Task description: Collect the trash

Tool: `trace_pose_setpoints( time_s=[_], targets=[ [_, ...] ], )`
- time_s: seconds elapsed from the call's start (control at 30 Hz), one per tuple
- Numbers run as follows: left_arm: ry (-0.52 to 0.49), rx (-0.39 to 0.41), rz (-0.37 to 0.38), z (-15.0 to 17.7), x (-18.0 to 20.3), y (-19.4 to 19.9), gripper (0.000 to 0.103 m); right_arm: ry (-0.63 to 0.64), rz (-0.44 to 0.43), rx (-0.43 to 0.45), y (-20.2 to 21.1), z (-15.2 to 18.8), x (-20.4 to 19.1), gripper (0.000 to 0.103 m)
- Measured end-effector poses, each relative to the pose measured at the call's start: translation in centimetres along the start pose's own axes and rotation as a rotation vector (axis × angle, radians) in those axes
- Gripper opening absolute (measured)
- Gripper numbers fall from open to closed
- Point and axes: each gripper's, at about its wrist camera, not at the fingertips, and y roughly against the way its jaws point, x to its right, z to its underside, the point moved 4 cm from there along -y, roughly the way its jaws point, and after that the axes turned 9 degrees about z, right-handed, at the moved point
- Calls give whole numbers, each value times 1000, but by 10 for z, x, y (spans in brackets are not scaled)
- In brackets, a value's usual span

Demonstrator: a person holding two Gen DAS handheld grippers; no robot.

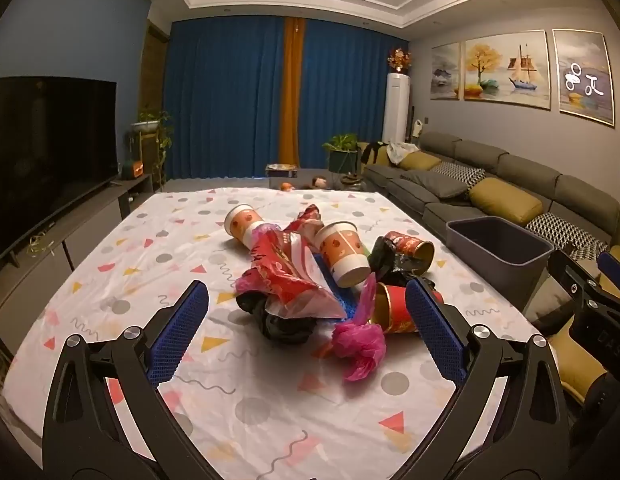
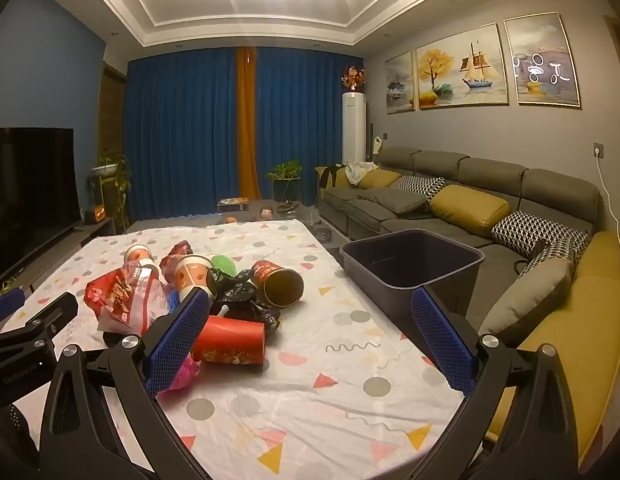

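A pile of trash lies mid-table: a red-and-clear plastic bag (image 1: 285,276), a knotted pink bag (image 1: 358,340), a black bag (image 1: 281,320), two orange-and-white paper cups (image 1: 342,252), a red cup on its side (image 1: 394,308) and a red can (image 1: 414,250). My left gripper (image 1: 307,316) is open and empty, its blue pads either side of the pile's near end. My right gripper (image 2: 310,320) is open and empty above the cloth, to the right of the red cup (image 2: 229,340). A dark grey bin (image 2: 414,264) stands at the table's right edge.
The table wears a white patterned cloth (image 2: 310,396). A grey sofa (image 2: 490,208) with yellow cushions runs along the right. A television (image 1: 41,152) stands at the left. The right gripper's body shows in the left wrist view (image 1: 590,300).
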Motion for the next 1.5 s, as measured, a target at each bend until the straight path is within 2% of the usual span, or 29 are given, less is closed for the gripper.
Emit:
trace_pose_setpoints(
  time_s=[1.5],
  targets=[
    [4,2,2,3,1,-3,97,-8,-1,8,-2,-8,5,98]
  ],
)
